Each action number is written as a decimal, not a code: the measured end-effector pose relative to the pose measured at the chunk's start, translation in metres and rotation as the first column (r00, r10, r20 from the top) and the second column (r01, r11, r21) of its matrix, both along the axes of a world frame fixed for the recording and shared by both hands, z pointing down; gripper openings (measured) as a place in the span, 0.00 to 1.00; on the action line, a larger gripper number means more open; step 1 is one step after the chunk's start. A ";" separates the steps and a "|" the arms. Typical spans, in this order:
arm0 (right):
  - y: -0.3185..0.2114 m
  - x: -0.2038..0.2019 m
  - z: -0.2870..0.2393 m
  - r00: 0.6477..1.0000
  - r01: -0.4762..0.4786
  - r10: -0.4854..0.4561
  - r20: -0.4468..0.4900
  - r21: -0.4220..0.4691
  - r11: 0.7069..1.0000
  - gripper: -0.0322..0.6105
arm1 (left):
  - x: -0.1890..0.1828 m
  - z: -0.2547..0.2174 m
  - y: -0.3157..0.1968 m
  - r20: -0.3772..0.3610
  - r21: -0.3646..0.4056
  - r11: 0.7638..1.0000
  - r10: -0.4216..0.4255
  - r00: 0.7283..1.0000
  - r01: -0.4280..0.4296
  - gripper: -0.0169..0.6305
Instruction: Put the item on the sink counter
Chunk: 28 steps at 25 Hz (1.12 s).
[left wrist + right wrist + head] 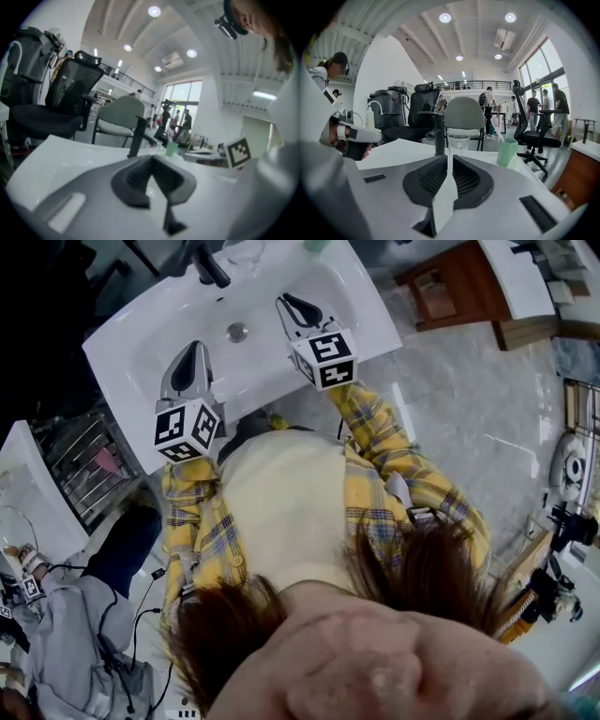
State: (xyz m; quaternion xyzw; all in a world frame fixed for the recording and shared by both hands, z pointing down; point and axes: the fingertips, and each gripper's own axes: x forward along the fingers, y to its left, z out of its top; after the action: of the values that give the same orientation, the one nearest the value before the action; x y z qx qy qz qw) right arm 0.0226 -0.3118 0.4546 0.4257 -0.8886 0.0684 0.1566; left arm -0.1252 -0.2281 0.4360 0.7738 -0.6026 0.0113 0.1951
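Green cup (506, 152) upright on sink counter (403, 150); left tool (151, 162), right tool (449, 158) both closed, empty.

Left gripper (193, 360): centre-left of the head view, jaws together, nothing held, tips pointed toward the frame's top. Right gripper (294, 306): upper centre, jaws likewise together and empty. Left arm (192, 498) and right arm (380, 432): yellow plaid sleeves, both extended forward, the right reaching farther.
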 end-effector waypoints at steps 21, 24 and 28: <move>0.038 0.001 -0.005 0.998 0.013 -0.008 0.070 -0.060 0.998 0.07 | 0.001 0.001 0.010 0.022 0.007 1.000 -0.006 1.000 0.005 0.03; 0.044 0.004 -0.006 0.998 0.013 -0.008 0.069 -0.070 0.997 0.07 | 0.003 -0.001 0.011 0.025 0.006 1.000 -0.006 1.000 0.006 0.03; 0.052 0.010 -0.009 0.997 0.011 -0.006 0.071 -0.072 0.997 0.07 | 0.007 -0.003 0.015 0.029 0.005 1.000 -0.002 1.000 0.002 0.03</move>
State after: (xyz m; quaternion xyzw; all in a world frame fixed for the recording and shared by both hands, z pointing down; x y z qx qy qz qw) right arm 0.0321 -0.2602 0.4457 0.4135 -0.8922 0.1149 0.1408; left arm -0.1180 -0.2127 0.4328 0.7733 -0.6063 0.0211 0.1845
